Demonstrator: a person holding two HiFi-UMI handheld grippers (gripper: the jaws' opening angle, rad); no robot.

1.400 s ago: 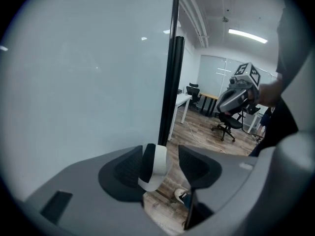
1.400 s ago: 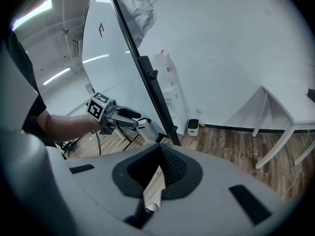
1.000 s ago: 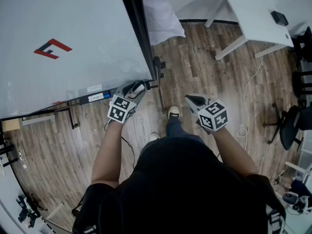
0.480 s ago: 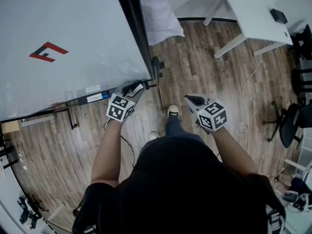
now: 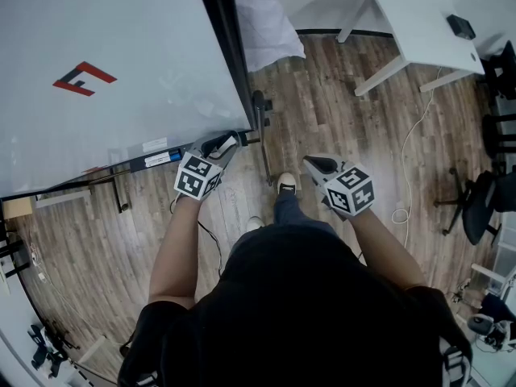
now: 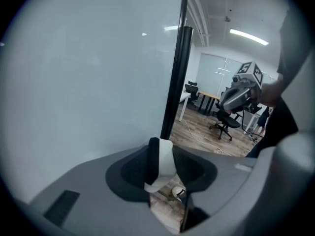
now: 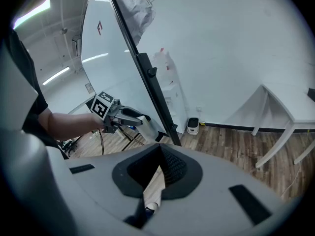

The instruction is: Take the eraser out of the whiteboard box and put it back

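Note:
My left gripper point(image 5: 225, 144) is shut on the eraser point(image 6: 166, 162), a white block with a dark felt side. It holds the eraser close to the lower right corner of the whiteboard point(image 5: 121, 63). The right gripper view shows the eraser point(image 7: 149, 128) sticking out past the left gripper's jaws. A dark tray point(image 5: 155, 160) runs along the board's lower edge, just left of that gripper. My right gripper point(image 5: 316, 165) hangs over the wooden floor to the right, shut, with nothing between its pads.
The board's black frame point(image 5: 227, 51) and its stand foot point(image 5: 262, 127) sit between the two grippers. A white table point(image 5: 419, 22) stands at the far right, with office chairs point(image 5: 484, 204) and a loose cable point(image 5: 407, 160) nearby. My shoe point(image 5: 286, 185) is below.

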